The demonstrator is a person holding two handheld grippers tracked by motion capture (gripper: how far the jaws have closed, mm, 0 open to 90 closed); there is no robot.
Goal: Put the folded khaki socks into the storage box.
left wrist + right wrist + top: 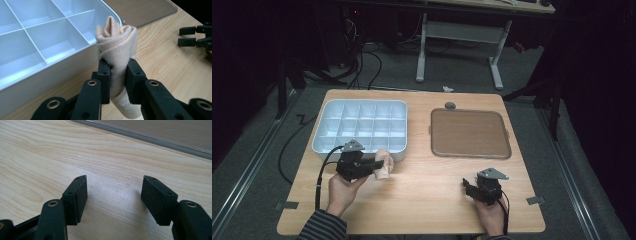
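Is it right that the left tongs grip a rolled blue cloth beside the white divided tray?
Not quite: the rolled cloth is peach, not blue, as the left gripper view shows. The left tongs do grip it beside the white divided tray.

Clear flat lid (470, 133) centre-right on table (422, 200). Small dark round obj (450, 105) just above lid's top edge. White-legged desk frame (460, 40) upper centre; cables (362, 60) on floor, upper left.

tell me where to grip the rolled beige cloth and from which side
Grip the rolled cloth around its middle, coming from the side across its length, as the left gripper does: it is a soft, narrow roll, so squeezing the middle keeps the layers together.
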